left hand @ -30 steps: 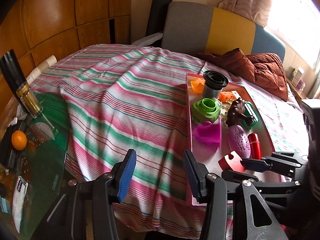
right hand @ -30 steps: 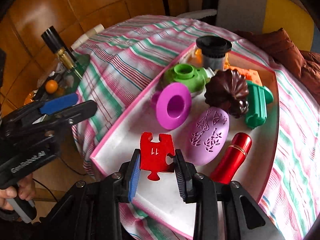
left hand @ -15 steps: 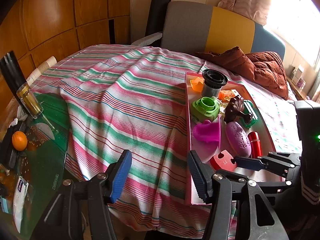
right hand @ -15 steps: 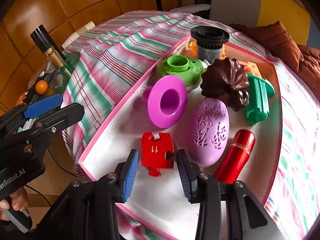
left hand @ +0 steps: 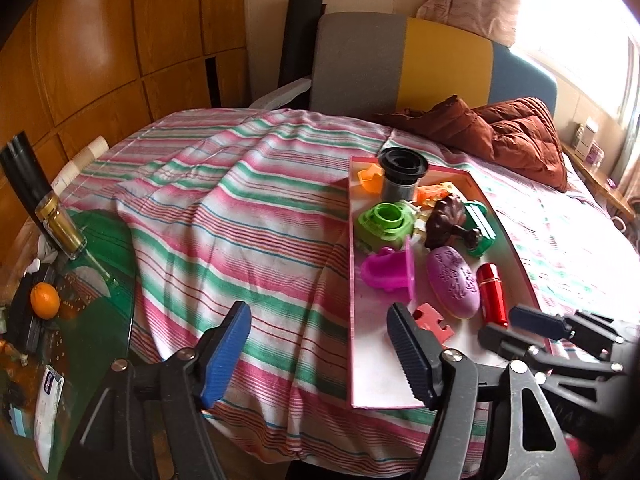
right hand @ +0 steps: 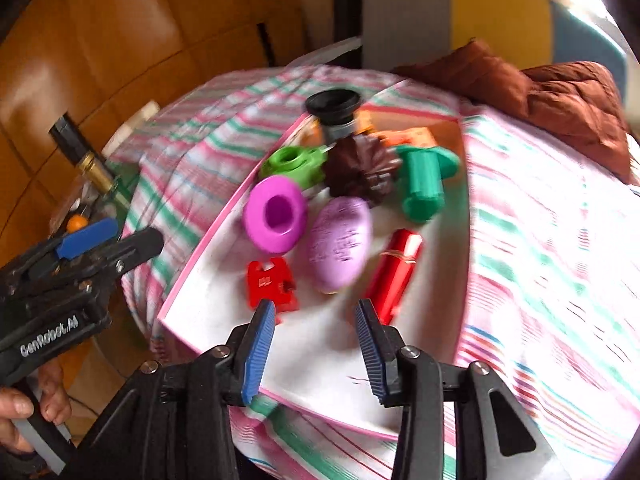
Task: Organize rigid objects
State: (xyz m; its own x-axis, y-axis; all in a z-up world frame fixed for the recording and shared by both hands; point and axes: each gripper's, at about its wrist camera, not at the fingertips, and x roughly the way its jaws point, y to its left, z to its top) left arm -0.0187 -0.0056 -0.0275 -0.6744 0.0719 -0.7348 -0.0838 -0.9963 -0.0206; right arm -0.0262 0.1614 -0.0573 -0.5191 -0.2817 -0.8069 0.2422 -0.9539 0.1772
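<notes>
A white tray with a pink rim [left hand: 352, 280] [right hand: 208, 240] lies on the striped cloth and holds several toys. The red puzzle piece [right hand: 272, 282] [left hand: 430, 318] lies flat near its front. Just short of the piece, my right gripper [right hand: 314, 312] hovers with its jaws opening and only bare tray between them. Beside the piece lie a purple oval [right hand: 340, 240], a red cylinder [right hand: 394, 268] and a magenta funnel [right hand: 276, 218]. My left gripper [left hand: 316, 320] hangs over the cloth left of the tray, jaws opening, nothing in them.
A green ring piece [left hand: 386, 222], brown fluted mould [left hand: 446, 216], teal piece [left hand: 482, 228] and black cup [left hand: 402, 172] crowd the tray's far half. A glass table at left bears a bottle [left hand: 56, 220] and an orange [left hand: 45, 300]. A brown jacket [left hand: 500, 132] lies behind.
My right gripper has let go of the red puzzle piece, widened and drawn back; the piece stays on the tray. The left jaws have spread wider in place.
</notes>
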